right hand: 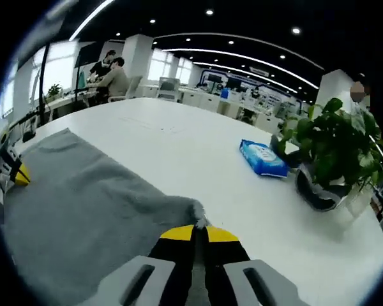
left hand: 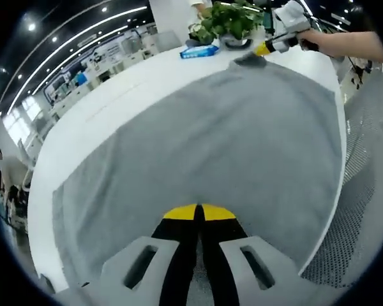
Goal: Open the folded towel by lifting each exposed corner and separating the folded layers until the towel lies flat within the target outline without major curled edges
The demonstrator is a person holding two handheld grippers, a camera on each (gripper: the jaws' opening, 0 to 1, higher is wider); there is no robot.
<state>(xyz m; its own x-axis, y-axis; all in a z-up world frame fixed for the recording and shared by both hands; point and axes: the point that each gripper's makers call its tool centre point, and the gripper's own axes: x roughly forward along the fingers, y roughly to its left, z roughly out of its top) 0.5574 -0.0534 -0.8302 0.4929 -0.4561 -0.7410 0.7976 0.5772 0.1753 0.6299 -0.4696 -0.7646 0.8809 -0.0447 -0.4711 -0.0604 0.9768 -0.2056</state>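
Both tongs, left (left hand: pixel 198 213) and right (right hand: pixel 199 233), clamp opposite edges of the grey towel (left hand: pixel 223 159) spread on the desk (right hand: pixel 198 159); likely final flattening, needing gentle outward tension before release.

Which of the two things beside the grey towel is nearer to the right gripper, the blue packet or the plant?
The blue packet: it lies flat on the white table, between the right gripper and the green plant.

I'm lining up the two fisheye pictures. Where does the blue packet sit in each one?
Left gripper view: the blue packet lies at the top centre, on the white table beyond the grey towel.
Right gripper view: it lies right of centre, on the bare table.
Shared landmark: the potted plant right beside it.
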